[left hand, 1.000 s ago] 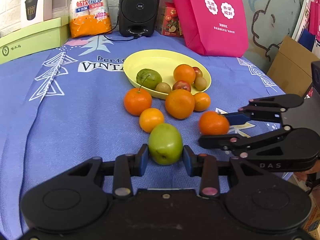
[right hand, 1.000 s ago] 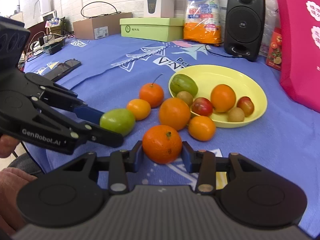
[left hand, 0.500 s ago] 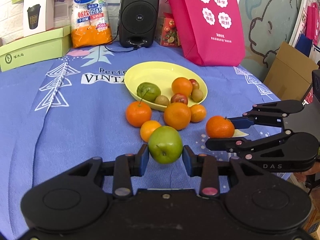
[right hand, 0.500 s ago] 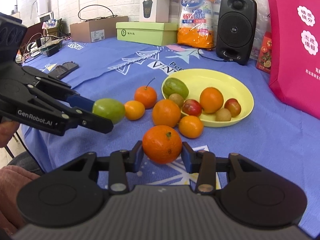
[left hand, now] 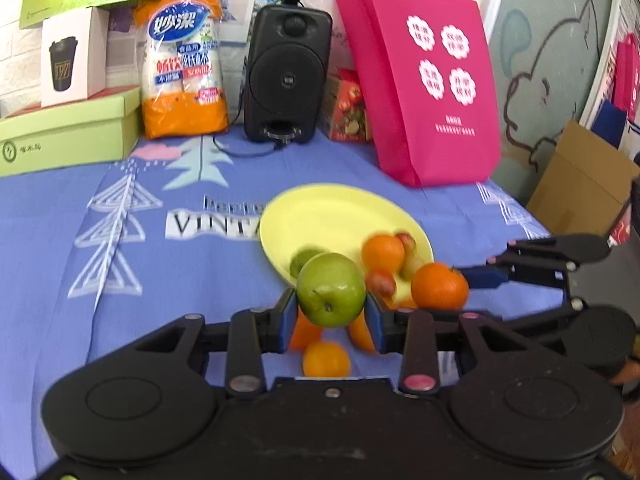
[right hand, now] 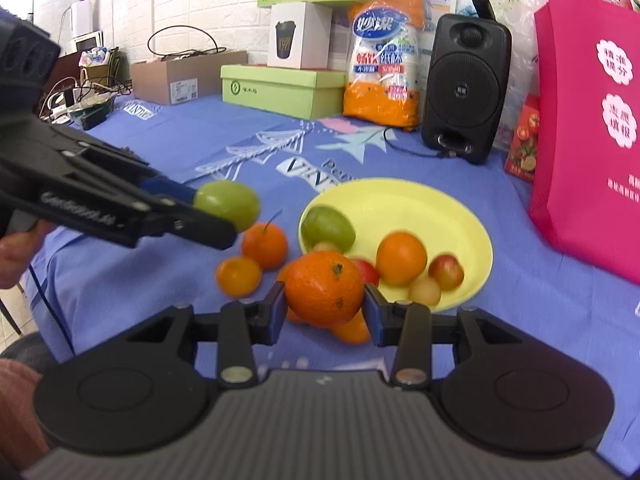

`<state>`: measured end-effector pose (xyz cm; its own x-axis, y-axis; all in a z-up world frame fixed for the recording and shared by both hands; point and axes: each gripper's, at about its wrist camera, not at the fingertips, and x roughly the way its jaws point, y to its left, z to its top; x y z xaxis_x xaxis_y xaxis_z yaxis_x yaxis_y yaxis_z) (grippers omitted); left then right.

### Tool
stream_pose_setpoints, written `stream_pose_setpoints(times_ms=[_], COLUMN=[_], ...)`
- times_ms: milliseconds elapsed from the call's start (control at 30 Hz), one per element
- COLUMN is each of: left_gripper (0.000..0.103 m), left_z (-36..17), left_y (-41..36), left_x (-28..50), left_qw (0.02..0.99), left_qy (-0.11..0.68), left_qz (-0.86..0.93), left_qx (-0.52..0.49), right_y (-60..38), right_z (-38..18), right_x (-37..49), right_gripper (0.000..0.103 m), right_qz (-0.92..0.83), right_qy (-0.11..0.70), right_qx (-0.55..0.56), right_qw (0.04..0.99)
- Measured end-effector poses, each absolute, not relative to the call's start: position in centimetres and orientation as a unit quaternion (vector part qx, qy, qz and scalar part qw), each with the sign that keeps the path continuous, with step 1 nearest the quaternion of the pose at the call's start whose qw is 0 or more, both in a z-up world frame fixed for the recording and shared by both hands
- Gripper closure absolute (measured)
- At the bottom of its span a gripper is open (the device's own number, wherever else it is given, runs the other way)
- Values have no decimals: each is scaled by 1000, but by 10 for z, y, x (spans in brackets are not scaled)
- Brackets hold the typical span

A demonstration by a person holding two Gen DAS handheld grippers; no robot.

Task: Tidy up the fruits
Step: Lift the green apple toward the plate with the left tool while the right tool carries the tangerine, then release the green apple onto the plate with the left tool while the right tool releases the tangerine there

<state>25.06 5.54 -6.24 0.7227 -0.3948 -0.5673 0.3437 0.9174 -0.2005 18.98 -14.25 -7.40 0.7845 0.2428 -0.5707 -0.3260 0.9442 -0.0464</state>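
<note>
Blue printed tablecloth [left hand: 168, 264] is covering the table; the pink tote bag [left hand: 424, 80], black speaker [left hand: 287, 76] and paper-cup pack [left hand: 182, 68] are standing along the back.

Yellow plate [right hand: 460, 216] is sitting mid-table, already holding a green fruit [right hand: 328, 227], an orange [right hand: 401, 258], a red-yellow fruit [right hand: 446, 271] and a small pale one [right hand: 425, 291]. Three oranges are lying on the cloth just beside its near rim: stemmed orange [right hand: 265, 245], small orange [right hand: 239, 276], and one partly hidden beneath the right claw.

Left gripper [left hand: 331, 316] is clamping the green apple [left hand: 331, 295] between both pads, off the cloth and in front of the plate's near edge. Right gripper [right hand: 325, 312] is likewise pinching a large orange [right hand: 325, 289], also airborne and near the plate.

Risks, as judged:
- Both claws are converging on the same plate; fingers could be knocking together and jarring a fruit loose.
- Round, smooth fruit held only at two points could be slipping out if tilted.
- A drop onto the crowded near side could be nudging fruit over the shallow rim.

Change against one second ago: both fruits were resting on the cloth then; both are now raised and carried forward toward the plate. The views are blurring with the motion.
</note>
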Motion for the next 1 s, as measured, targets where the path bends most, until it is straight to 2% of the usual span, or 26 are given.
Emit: stream_pose_setpoints(times_ms=[200,533,567,633,700,767,1000], left_gripper=[67,65,63,53,47,47,47], left_z=[-62,-92,-94,-94,-91,-87,-84], left_y=[47,31,31,33,36,41,56], left_x=[308,376,378,380,376,369,335], left_qw=[928,919,918,920,925,928,930], left_qy=[313,349,349,347,337,331,331], left_qz=[-197,-183,-182,-179,-173,-169,-153], left_qx=[-36,-34,-36,-40,-38,-38,-46], right_y=[-138,-137,-136,-135,-136,-137,-140], right_z=[-71,-81,-81,-81,-81,-81,-77], right_x=[223,265,267,270,271,270,266], right_gripper=[64,63,63,63,62,57,51], right_qz=[150,140,140,135,128,129,108], right_qy=[290,299,299,298,297,297,281], right_qx=[-83,-105,-107,-111,-113,-109,-109], right_qw=[942,938,938,939,940,940,947])
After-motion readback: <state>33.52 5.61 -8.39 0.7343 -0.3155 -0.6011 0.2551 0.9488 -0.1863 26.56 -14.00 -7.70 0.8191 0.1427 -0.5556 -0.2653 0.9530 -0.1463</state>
